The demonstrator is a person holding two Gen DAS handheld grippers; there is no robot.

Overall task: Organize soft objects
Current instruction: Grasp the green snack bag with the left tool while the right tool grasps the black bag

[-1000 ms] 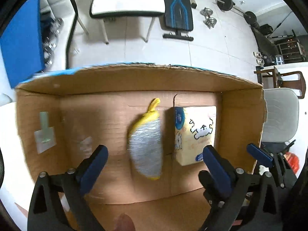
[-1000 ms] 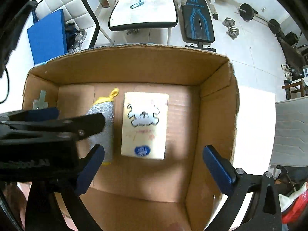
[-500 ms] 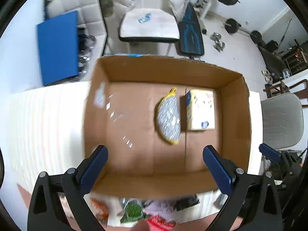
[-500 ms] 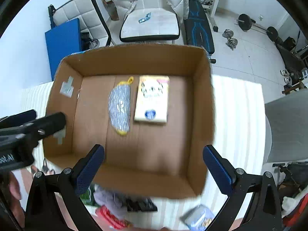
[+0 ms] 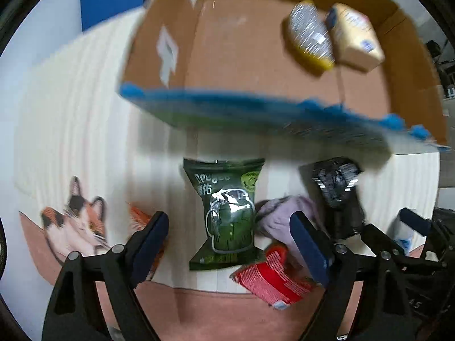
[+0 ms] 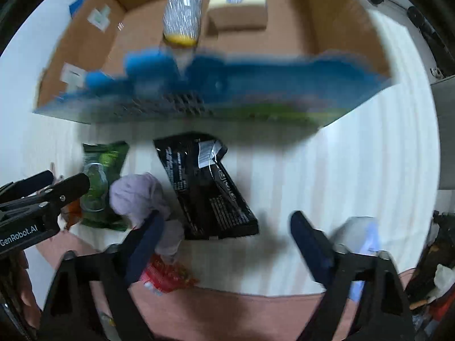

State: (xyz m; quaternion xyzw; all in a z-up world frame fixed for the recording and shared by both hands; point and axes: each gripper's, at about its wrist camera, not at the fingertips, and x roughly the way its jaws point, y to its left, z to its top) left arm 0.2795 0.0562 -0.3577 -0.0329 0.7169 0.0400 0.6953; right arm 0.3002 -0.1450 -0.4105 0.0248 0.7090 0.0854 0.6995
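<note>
Here both grippers' fingers, just narrowing, gape empty over green packet (image 5: 227, 213), black pouch (image 6: 204, 184), beside cardboard box (image 5: 159, 22).

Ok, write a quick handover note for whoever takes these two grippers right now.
Left gripper: open, nothing held, fingers just closing partway, above the green packet.
Right gripper: open, nothing held, also just closing partway, above the black packet.
Done: silver scrubber and yellow tissue pack lie in the cardboard box.
Left: green, black and red packet, plus purple cloth, on the mat.
</note>
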